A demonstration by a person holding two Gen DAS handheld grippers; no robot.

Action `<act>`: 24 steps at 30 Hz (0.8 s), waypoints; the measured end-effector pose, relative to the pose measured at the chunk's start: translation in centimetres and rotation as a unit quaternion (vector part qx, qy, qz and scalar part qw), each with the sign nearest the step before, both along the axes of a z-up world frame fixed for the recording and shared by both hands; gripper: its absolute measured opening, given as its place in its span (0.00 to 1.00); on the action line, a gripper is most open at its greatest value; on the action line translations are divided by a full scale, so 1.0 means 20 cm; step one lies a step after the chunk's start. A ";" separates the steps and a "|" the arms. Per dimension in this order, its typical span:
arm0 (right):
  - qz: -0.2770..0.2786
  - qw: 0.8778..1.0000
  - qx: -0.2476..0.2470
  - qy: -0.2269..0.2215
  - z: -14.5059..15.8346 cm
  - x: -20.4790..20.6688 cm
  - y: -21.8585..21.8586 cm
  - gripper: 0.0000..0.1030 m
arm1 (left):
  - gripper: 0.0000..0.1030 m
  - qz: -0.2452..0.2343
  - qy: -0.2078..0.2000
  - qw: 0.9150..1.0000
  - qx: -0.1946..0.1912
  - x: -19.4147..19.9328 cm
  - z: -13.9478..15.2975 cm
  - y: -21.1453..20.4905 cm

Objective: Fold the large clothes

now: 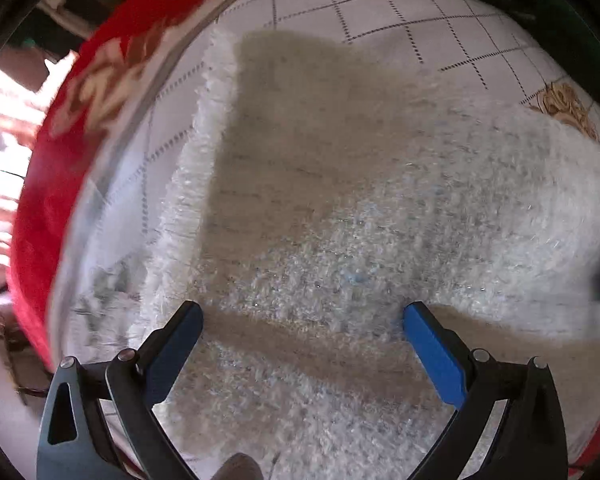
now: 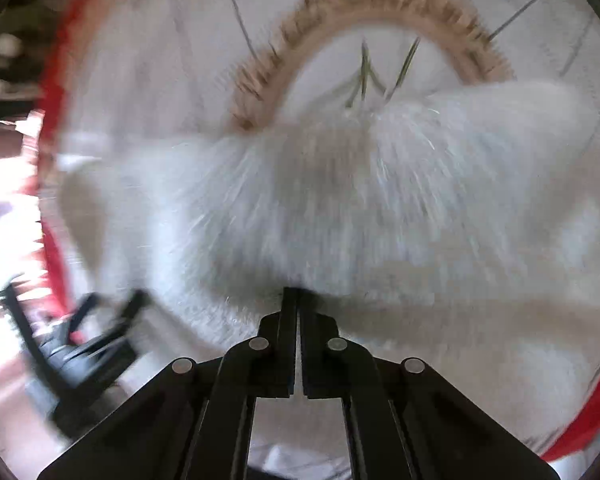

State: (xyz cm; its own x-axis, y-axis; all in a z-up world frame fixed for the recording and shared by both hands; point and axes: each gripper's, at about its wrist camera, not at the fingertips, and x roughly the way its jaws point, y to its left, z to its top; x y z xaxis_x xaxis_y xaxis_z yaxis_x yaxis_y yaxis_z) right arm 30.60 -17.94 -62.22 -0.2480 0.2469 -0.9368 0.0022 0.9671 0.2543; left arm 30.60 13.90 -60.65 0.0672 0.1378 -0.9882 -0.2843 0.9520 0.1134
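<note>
Left gripper (image 1: 302, 318) hovers wide open over the fluffy white garment (image 1: 340, 240) — right gripper (image 2: 296, 294) pinches its edge, fingers closed.

No readable text, label, brand, number or sign in either view. Pale shapes on red border cloth (image 1: 100, 92) in left wrist view: pattern or lettering, cannot tell, too blurred and warped. Gold motif on white quilted cover (image 1: 566, 110): ornament only, no letters made out. Right wrist view smeared by motion; nothing legible there.
</note>
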 end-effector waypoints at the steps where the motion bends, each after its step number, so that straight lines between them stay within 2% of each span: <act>1: 0.010 1.000 -0.018 0.005 -0.05 0.01 0.04 0.00 | 1.00 -0.002 -0.004 1.000 -0.005 0.00 -0.01 0.01; 3: 0.021 0.999 -0.047 0.013 -0.07 0.05 0.09 0.00 | 1.00 -0.010 -0.007 1.000 -0.008 0.00 -0.02 0.01; 5: 0.016 0.998 -0.054 0.028 -0.11 0.09 0.10 0.00 | 1.00 -0.013 -0.010 1.000 -0.014 0.00 -0.03 0.02; 7: 0.002 0.998 -0.047 0.042 -0.13 0.12 0.07 0.00 | 1.00 -0.012 -0.019 1.000 -0.021 0.03 -0.06 0.02; 10: 0.010 0.998 -0.037 0.046 -0.13 0.14 0.06 0.00 | 1.00 -0.001 -0.040 0.999 -0.033 0.07 -0.09 0.01; 12: 0.029 0.999 -0.022 0.038 -0.07 0.15 0.04 0.00 | 1.00 0.006 -0.045 0.998 -0.033 0.13 -0.11 0.01; 14: 0.028 0.999 0.016 0.011 0.04 0.13 -0.02 0.03 | 1.00 -0.009 -0.043 0.999 -0.032 0.17 -0.11 -0.01; 16: -0.020 0.997 0.071 -0.020 0.17 0.08 -0.16 0.34 | 1.00 -0.024 -0.040 0.999 -0.027 0.20 -0.09 -0.03; 17: -0.049 0.995 0.081 -0.042 0.25 0.03 -0.25 0.65 | 1.00 -0.031 -0.034 0.999 -0.011 0.21 -0.06 -0.06; 18: -0.073 0.991 0.083 -0.068 0.32 -0.03 -0.35 0.72 | 1.00 -0.034 -0.038 0.999 -0.006 0.21 -0.02 -0.08; 20: -0.110 0.987 0.082 -0.087 0.39 -0.15 -0.51 0.72 | 1.00 -0.047 -0.053 0.997 0.000 0.20 0.10 -0.16; 21: -0.146 0.983 0.067 -0.090 0.42 -0.25 -0.63 0.72 | 1.00 -0.056 -0.057 0.997 0.006 0.20 0.17 -0.23; 24: -0.238 0.967 0.040 -0.082 0.41 -0.55 -0.89 0.72 | 1.00 -0.066 -0.072 0.995 -0.010 0.22 0.29 -0.39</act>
